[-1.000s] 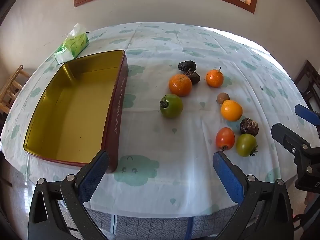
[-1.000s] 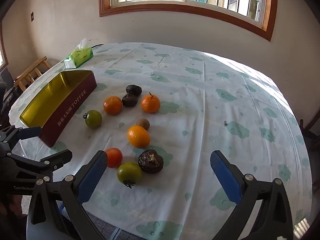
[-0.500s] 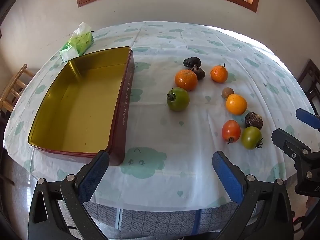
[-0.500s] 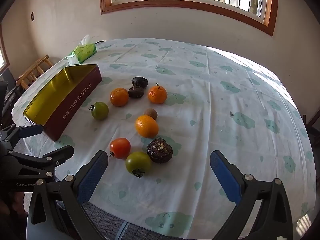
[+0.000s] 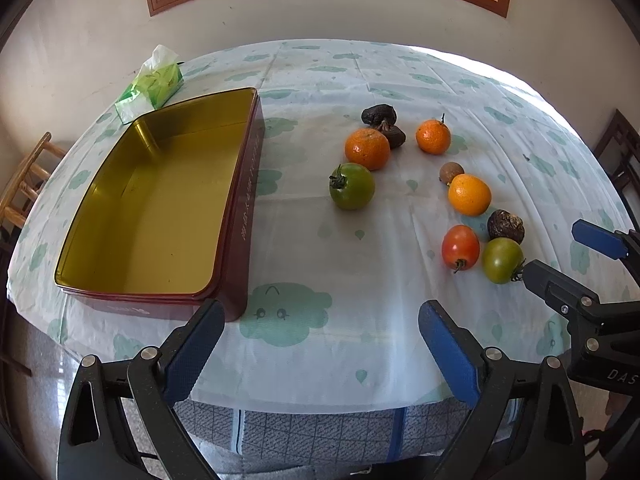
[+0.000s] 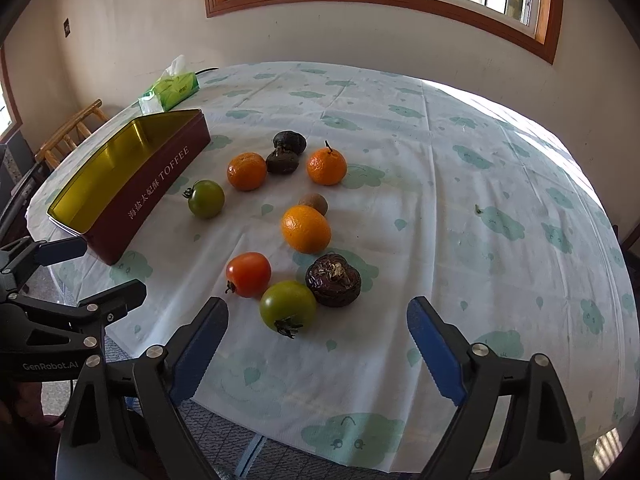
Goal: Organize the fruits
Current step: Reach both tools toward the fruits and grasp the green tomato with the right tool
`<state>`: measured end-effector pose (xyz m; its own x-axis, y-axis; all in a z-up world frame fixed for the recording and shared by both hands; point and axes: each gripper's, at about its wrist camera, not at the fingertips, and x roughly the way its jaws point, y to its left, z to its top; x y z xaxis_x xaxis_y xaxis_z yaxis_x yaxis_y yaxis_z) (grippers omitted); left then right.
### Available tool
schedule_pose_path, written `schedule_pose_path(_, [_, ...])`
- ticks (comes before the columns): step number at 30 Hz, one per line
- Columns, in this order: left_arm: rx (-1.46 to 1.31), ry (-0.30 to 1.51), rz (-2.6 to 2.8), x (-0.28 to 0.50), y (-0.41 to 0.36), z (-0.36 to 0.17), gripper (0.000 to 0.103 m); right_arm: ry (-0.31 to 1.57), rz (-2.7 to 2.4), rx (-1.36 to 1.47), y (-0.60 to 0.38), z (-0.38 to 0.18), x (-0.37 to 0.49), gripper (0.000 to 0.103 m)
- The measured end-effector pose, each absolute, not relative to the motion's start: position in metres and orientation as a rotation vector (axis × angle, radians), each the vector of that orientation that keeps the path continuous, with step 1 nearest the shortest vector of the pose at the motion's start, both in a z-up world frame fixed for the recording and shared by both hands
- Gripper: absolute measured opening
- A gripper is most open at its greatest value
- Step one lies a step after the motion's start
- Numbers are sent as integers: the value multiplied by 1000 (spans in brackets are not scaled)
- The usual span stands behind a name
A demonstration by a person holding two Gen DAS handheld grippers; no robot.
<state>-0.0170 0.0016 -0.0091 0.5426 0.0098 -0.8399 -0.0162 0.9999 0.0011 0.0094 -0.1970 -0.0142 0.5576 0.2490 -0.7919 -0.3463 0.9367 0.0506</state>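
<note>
We've pulled both grippers back toward the table edge over the last second, left gripper [image 5: 320, 344] and right gripper [image 6: 318, 344] both gaping wide and empty, so nothing's packed yet: the fruits, nearest the green tomato [image 6: 287, 307], lie loose beside the empty toffee tin [image 5: 152, 200].

Round table [image 6: 480, 152], cloud-print cloth; on it toffee tin [image 6: 132, 196], tissue pack [image 6: 172, 88], scattered fruits [image 6: 306, 229]

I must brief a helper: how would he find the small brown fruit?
Start from the tin and go right, past the green tomato, to the big orange. The brown fruit touches its far side: the smallest piece, dull brown.
</note>
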Motion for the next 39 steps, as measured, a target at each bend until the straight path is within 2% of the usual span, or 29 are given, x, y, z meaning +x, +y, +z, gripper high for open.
schedule_pose_path(5, [-7,1002,16,-17,1,-12,97,935,371,-114,-196,-18,14,79])
schedule_pose_path(18, [-7,1001,14,-17,1,-12,97,950,382,-114,-193,-25,12,75])
schedule_pose_path(23, [-5,1006,14,-17,0,-17,93,963,404,-116,-189,-29,13,64])
schedule_pose_path(33, [6,1020,6,-16,-2,-18,91,982,419,-108,-184,-36,17,59])
schedule_pose_path(39, [11,1023,-11,-14,-5,-17,87,998,426,-100,-182,-43,21,52])
